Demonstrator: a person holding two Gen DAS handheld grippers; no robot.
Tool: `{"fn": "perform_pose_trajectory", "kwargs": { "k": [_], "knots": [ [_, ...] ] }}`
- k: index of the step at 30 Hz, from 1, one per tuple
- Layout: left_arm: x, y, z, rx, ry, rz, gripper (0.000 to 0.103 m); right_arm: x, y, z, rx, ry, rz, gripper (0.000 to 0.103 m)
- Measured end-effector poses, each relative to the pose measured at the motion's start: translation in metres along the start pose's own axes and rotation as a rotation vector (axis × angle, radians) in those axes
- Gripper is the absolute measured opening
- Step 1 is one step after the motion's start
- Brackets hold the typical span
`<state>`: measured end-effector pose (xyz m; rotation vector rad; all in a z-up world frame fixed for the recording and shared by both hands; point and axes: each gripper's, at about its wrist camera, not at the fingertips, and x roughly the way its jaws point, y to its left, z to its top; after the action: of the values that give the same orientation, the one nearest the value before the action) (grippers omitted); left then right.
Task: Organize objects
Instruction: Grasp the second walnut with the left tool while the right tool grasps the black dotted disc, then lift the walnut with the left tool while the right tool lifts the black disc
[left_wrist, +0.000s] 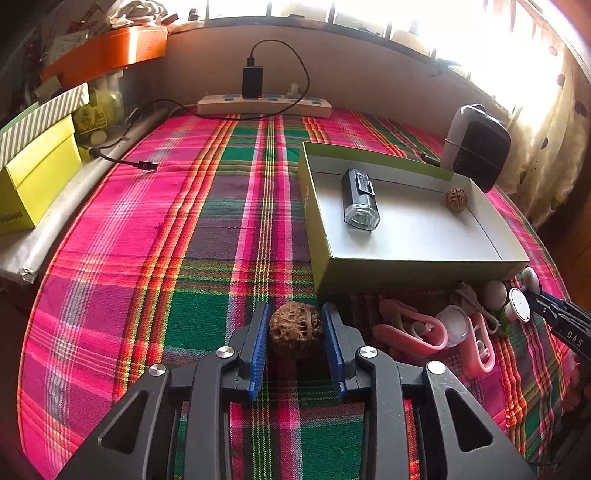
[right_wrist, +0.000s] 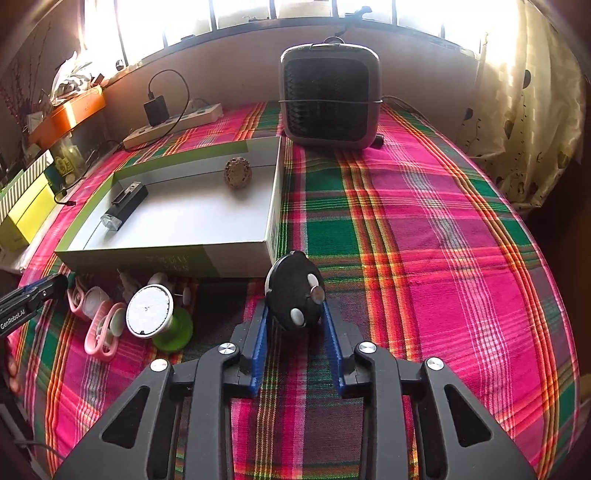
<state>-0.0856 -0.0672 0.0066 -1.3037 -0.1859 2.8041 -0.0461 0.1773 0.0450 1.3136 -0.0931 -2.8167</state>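
My left gripper (left_wrist: 295, 328) is shut on a brown wrinkled walnut (left_wrist: 295, 328), just in front of the shallow green-and-white box (left_wrist: 417, 271). The box holds a black bike light (left_wrist: 360, 199) and a second walnut (left_wrist: 456, 199). My right gripper (right_wrist: 294, 314) is shut on a round black disc with small metal pads (right_wrist: 294, 297), near the box's front right corner (right_wrist: 271, 243). Beside the box lie pink clips (right_wrist: 99, 332), a green spool with a white disc (right_wrist: 151, 312) and small white pieces.
A plaid cloth (right_wrist: 424, 240) covers the table. A small black heater (right_wrist: 328, 92) stands behind the box. A power strip with a charger (left_wrist: 264, 103) lies at the back wall. Yellow and striped boxes (left_wrist: 37, 162) stack at the left edge.
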Motion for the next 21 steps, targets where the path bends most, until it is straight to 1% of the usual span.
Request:
{"fn": "perform_pose_trajectory", "kwargs": {
  "k": [2,5,11,14,16,18,21],
  "knots": [
    [0.0,0.0,0.0,0.001,0.0,0.0,0.027,0.0001,-0.0008,0.0,0.001,-0.001,0.0,0.028],
    [0.0,-0.0001,0.0,0.001,0.0,0.001,0.027,-0.0007,-0.0021,-0.0002,0.004,-0.006,0.004,0.019],
    [0.0,-0.0007,-0.0001,0.002,0.0,0.001,0.027,0.0002,-0.0006,0.0002,0.0,-0.002,0.006,0.018],
    [0.0001,-0.0011,-0.0003,0.0,0.0,0.001,0.027,0.0028,-0.005,0.0013,0.026,0.008,-0.009,0.019],
    [-0.0001,-0.0011,-0.0004,0.001,0.0,0.002,0.027,0.004,-0.009,0.0026,0.046,0.01,0.005,0.021],
    [0.0,-0.0011,-0.0003,0.001,0.0,0.001,0.027,0.0056,-0.0081,0.0045,0.041,0.011,0.002,0.03],
    [-0.0001,-0.0012,-0.0005,0.0,0.0,0.001,0.027,0.0066,-0.0034,0.0065,0.028,0.004,0.017,0.032]
  ]
}}
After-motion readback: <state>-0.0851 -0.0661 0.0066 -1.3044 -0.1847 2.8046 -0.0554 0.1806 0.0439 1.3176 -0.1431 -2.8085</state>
